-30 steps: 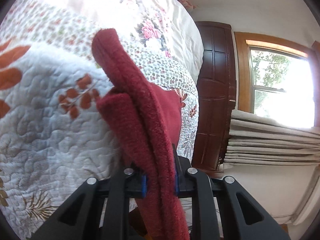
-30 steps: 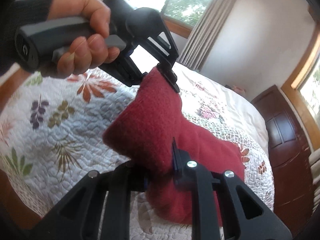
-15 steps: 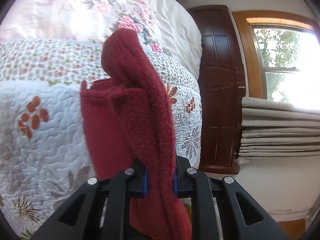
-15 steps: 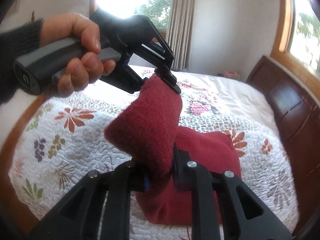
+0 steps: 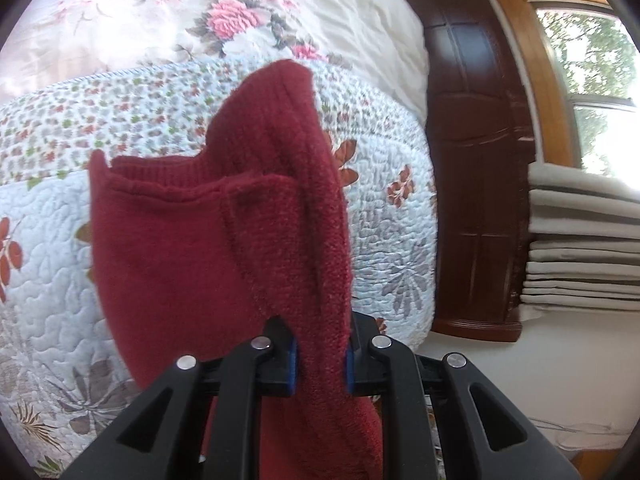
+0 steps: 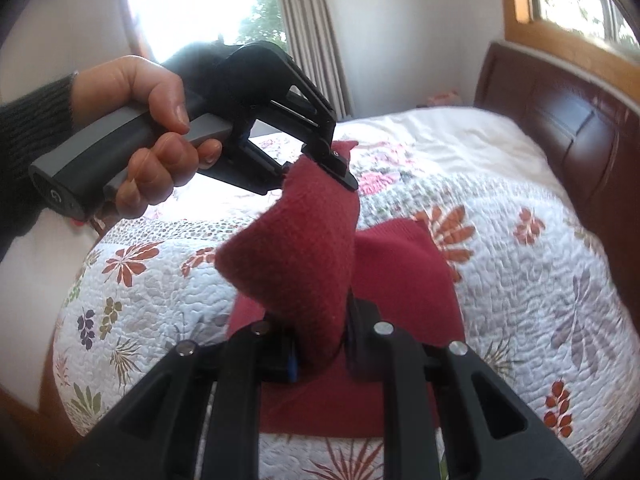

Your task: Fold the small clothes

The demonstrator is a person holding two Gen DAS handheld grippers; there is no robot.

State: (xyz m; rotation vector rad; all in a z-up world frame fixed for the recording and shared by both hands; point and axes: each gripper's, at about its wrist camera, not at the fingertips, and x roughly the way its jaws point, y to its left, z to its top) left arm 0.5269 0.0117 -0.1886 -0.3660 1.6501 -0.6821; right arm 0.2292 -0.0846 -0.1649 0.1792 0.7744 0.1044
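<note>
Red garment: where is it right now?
The red garment is held over the quilted bed, one edge pinched in the left gripper, another in the right gripper; its lower part rests on the quilt.

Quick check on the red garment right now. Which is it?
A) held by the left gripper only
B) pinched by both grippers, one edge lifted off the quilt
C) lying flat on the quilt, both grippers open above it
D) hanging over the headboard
B: the left gripper and the right gripper are each shut on the red garment, whose raised edge spans between them while the rest lies on the quilt.
</note>
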